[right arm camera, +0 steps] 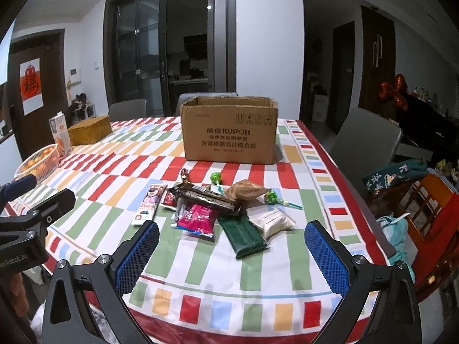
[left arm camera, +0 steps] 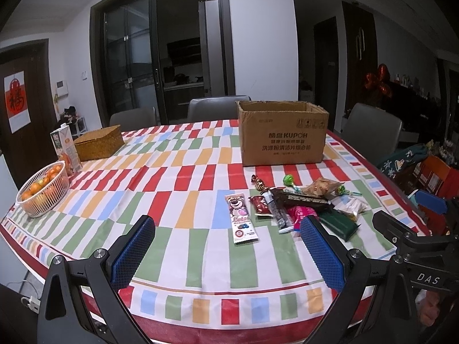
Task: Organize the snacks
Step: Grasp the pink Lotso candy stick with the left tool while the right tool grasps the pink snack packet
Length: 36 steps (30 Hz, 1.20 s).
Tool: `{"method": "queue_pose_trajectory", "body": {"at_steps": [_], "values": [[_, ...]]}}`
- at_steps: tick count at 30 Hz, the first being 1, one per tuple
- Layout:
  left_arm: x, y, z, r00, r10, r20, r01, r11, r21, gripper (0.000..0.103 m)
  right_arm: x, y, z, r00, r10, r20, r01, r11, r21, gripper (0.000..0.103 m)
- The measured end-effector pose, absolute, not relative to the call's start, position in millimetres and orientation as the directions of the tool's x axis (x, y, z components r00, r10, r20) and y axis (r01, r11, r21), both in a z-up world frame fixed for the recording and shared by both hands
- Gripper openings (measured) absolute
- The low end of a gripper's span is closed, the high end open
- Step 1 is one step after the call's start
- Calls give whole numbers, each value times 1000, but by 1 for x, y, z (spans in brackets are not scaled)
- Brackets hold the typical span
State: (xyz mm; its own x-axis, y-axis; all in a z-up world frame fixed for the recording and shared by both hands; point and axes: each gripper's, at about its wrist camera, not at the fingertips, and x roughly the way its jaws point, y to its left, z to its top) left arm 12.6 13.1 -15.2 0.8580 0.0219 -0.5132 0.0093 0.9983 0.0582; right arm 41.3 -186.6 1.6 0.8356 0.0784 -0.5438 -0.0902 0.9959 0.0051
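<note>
Two handheld grippers hover low over a surface (left arm camera: 200, 261) covered in a striped, colourful cloth. The left gripper (left arm camera: 226, 246) has its jaws wide and empty; so does the right gripper (right arm camera: 232, 246). A pile of snacks (right arm camera: 218, 206) lies at the centre of the right view, just ahead of the jaws. Behind it stands an open cardboard box (right arm camera: 229, 132). A basket of oranges (left arm camera: 43, 192) sits at the left edge.

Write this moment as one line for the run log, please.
stage: not started | left gripper: open, empty | right gripper: open, empty | snacks: piled on tablecloth | cardboard box: open, behind pile
</note>
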Motion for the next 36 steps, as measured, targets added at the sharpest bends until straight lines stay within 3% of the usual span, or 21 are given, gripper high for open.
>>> {"method": "queue_pose_trajectory", "body": {"at_steps": [10, 27, 36], "values": [[50, 21, -26, 840, 31, -542, 12, 997, 76, 97, 87, -170, -11, 799, 144, -584, -138, 989, 56, 102], [127, 17, -75, 749, -22, -662, 89, 994, 68, 74, 160, -149, -60, 665, 211, -716, -150, 977, 148, 75], [165, 15, -102, 695, -43, -717, 90, 996, 28, 63, 183, -152, -77, 616, 221, -756, -126, 975, 183, 66]]}}
